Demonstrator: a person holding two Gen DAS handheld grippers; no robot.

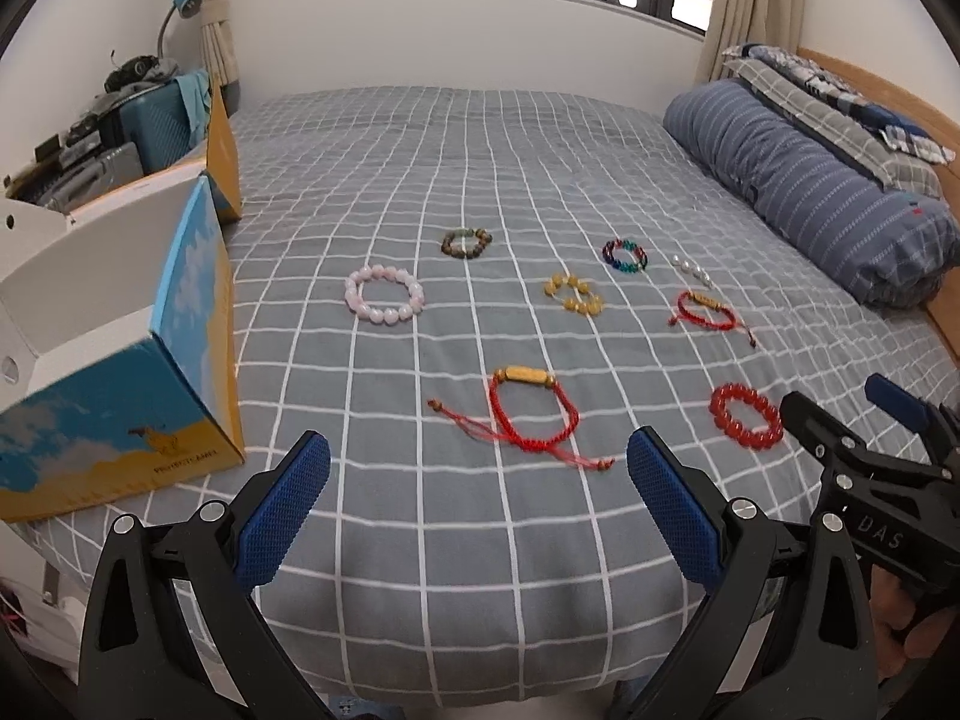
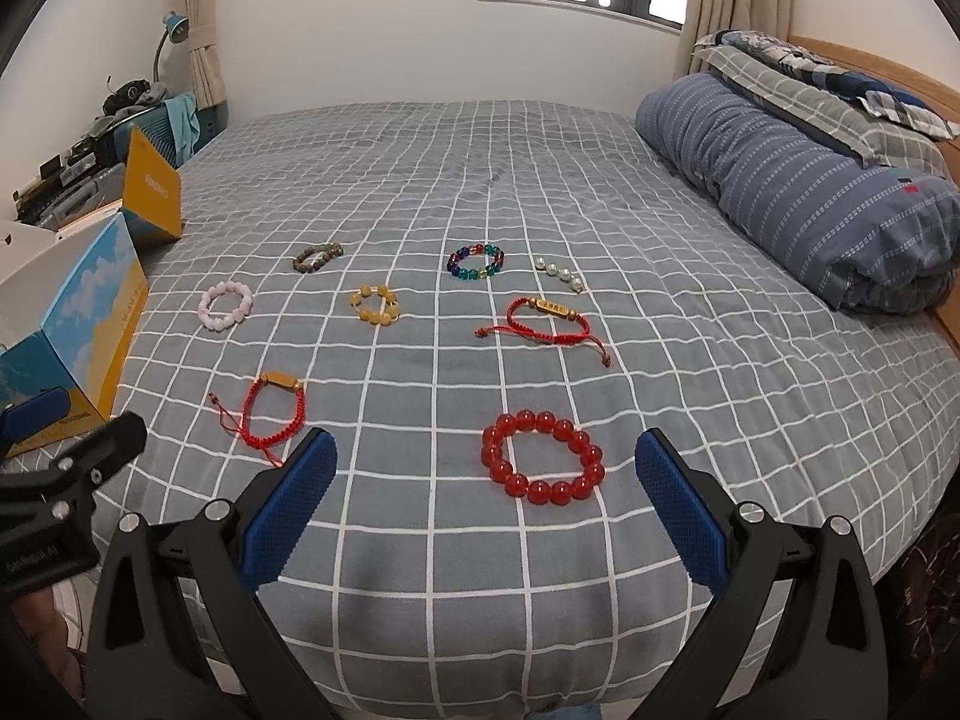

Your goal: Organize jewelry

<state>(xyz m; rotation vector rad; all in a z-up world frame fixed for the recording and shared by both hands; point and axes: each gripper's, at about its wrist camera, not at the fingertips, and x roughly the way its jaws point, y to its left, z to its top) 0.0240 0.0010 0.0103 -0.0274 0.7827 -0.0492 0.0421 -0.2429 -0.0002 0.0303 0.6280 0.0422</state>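
Observation:
Several bracelets lie on a grey checked bed [image 1: 480, 540]. A red cord bracelet [image 1: 531, 414] lies just ahead of my left gripper [image 1: 478, 459], which is open and empty. A red bead bracelet [image 2: 542, 465] lies between the fingertips of my right gripper [image 2: 485, 456], open and empty above the bed. Farther off lie a pink bead bracelet [image 1: 384, 294], a brown one [image 1: 466, 243], a yellow one [image 2: 376, 304], a multicolour one [image 2: 476, 261], a pearl strand [image 2: 559, 273] and a second red cord bracelet [image 2: 549, 324]. An open blue-and-yellow box [image 1: 120, 396] stands at the left.
A rolled blue striped duvet [image 2: 798, 180] and pillows [image 2: 810, 78] lie along the wooden headboard at the right. A suitcase [image 1: 150, 126], clutter and a lamp [image 1: 180, 6] stand beyond the box at the left. The bed's front edge is just below the grippers.

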